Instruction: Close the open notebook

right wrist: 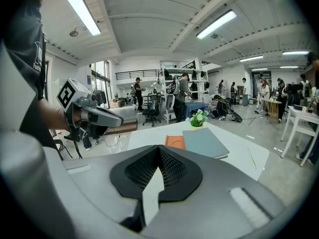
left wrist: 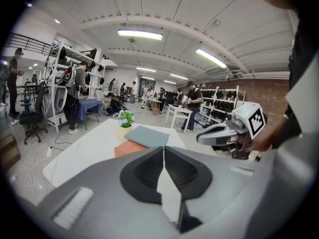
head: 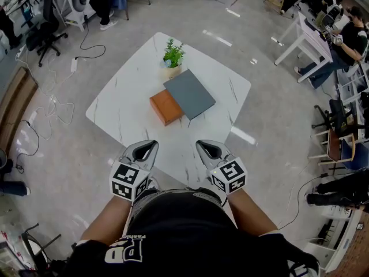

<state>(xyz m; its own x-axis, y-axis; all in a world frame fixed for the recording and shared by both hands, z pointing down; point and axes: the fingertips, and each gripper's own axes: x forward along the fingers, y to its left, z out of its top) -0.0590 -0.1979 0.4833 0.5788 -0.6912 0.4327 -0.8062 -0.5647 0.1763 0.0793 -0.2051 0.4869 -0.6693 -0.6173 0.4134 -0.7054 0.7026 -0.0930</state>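
Workshop floor with shelving, desks and people at the far side; a white marble-look table (head: 132,74) stands in the middle, straight ahead of the person.

Table contents:
- potted plant (head: 172,55) at the far side
- grey notebook (head: 189,93) just near of the plant, lying flat with its cover up
- orange book (head: 164,107) on the left, with the notebook's left edge overlapping it

I take the grey notebook as the task's thing. No view shows white pages or a raised cover, so it reads as shut and lying as the task wants. How it came to be that way can't be told from this. The orange book also looks closed.

Grippers:
- left gripper (head: 144,150): fingers pressed together, nothing between them, confirmed in its own view (left wrist: 163,156)
- right gripper (head: 209,150): same, tips meeting on nothing (right wrist: 158,158)

Both hover side by side at the table's near edge, close to the person's torso, pointing at the books but well apart from them. My read is a neutral rest pose: hands level, tucked in and clear of the work, with nothing to carry or pin. No contact with the table is visible.
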